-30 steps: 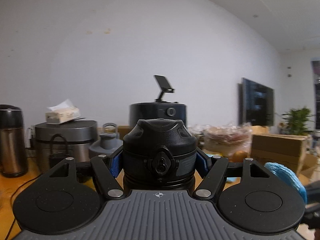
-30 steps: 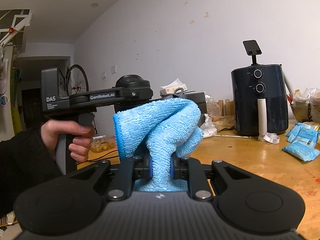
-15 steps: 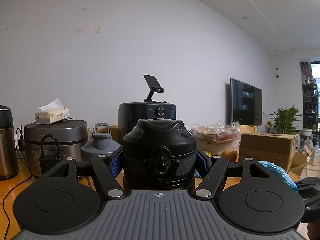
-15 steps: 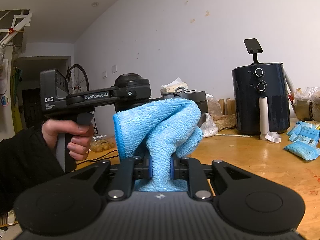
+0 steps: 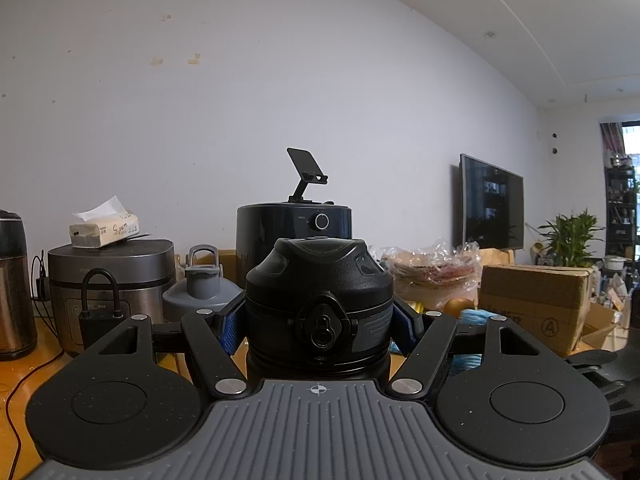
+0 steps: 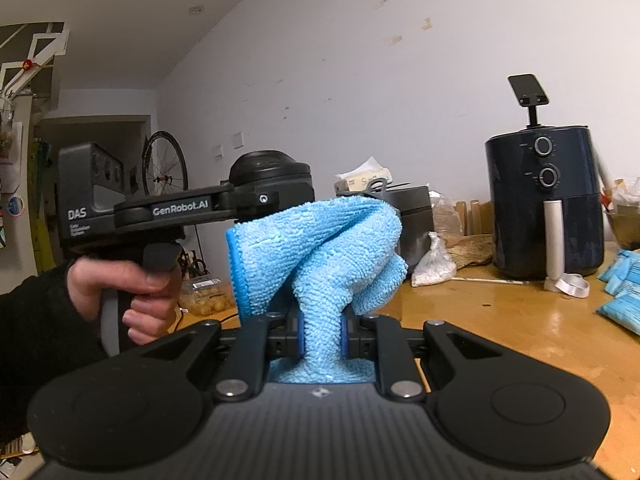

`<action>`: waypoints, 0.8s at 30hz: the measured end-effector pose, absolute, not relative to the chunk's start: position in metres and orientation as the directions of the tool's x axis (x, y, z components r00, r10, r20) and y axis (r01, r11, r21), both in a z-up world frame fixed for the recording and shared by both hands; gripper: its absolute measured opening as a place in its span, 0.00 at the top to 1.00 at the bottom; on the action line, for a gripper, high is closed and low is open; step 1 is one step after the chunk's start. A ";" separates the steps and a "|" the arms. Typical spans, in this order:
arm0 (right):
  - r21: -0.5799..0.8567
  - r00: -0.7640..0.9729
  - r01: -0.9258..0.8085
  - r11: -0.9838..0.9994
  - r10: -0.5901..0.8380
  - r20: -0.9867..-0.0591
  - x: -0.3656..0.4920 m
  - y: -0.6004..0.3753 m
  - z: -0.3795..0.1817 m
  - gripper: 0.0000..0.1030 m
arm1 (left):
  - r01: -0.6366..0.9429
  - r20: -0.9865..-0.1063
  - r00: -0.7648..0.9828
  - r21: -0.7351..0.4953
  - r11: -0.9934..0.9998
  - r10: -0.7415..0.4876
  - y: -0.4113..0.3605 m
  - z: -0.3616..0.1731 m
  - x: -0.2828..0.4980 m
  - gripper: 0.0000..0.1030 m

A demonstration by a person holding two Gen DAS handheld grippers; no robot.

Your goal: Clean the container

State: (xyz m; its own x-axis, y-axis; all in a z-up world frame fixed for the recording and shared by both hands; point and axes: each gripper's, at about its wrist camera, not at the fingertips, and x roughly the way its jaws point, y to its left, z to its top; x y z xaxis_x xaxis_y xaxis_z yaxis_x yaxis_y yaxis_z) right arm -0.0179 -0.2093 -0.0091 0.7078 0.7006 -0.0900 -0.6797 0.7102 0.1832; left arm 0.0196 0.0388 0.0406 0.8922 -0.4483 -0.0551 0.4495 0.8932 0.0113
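Observation:
A black container (image 5: 318,312) with a domed lid and a lock symbol on its front is held upright off the wooden table, and my left gripper (image 5: 318,324) is shut on its sides with the blue pads. The right wrist view shows a hand holding that gripper at the left, with the container's lid (image 6: 272,168) rising above it. My right gripper (image 6: 320,336) is shut on a bunched light blue cloth (image 6: 320,248), whose folds stand just in front of the container. A bit of the cloth (image 5: 474,314) peeks out at the container's right.
On the wooden table (image 6: 500,328) stand a dark air fryer (image 6: 544,200), a rice cooker (image 5: 112,276) with a tissue box on it, a grey jug lid (image 5: 204,288), bagged food (image 5: 432,272) and a cardboard box (image 5: 536,300). Blue packets (image 6: 624,292) lie at the right.
The right gripper has brought the blue cloth in from the right edge of the left wrist view to close beside the container. Both grips are unchanged.

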 end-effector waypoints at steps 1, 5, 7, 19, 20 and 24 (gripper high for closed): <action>0.181 0.704 -0.684 0.707 0.705 -0.091 -0.016 -0.206 -0.008 0.88 | 0.450 -0.055 0.892 0.011 0.893 -0.448 0.039 0.040 0.020 0.34; 0.174 0.690 -0.698 0.695 0.717 -0.094 -0.006 -0.194 -0.006 0.88 | 0.449 -0.056 0.892 0.012 0.893 -0.448 0.038 0.041 0.020 0.34; 0.176 0.686 -0.702 0.690 0.722 -0.092 -0.002 -0.188 -0.005 0.88 | 0.450 -0.056 0.892 0.012 0.893 -0.448 0.038 0.041 0.020 0.34; 0.176 0.666 -0.722 0.670 0.741 -0.087 0.004 -0.179 -0.003 0.88 | 0.451 -0.064 0.891 0.013 0.892 -0.450 0.037 0.042 0.019 0.34; 0.179 0.666 -0.721 0.669 0.741 -0.087 0.005 -0.179 -0.003 0.88 | 0.451 -0.064 0.891 0.013 0.892 -0.449 0.037 0.042 0.019 0.34; 0.178 0.666 -0.721 0.670 0.741 -0.088 0.006 -0.178 -0.003 0.88 | 0.452 -0.065 0.891 0.012 0.892 -0.450 0.038 0.042 0.018 0.34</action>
State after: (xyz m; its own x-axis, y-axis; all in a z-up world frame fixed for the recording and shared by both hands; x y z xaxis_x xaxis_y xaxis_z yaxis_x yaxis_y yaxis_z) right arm 0.0058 -0.1781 -0.0028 0.6663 0.7405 -0.0875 -0.7209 0.6697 0.1782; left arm 0.0184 0.0380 0.0417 0.8906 -0.4501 -0.0655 0.4517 0.8921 0.0123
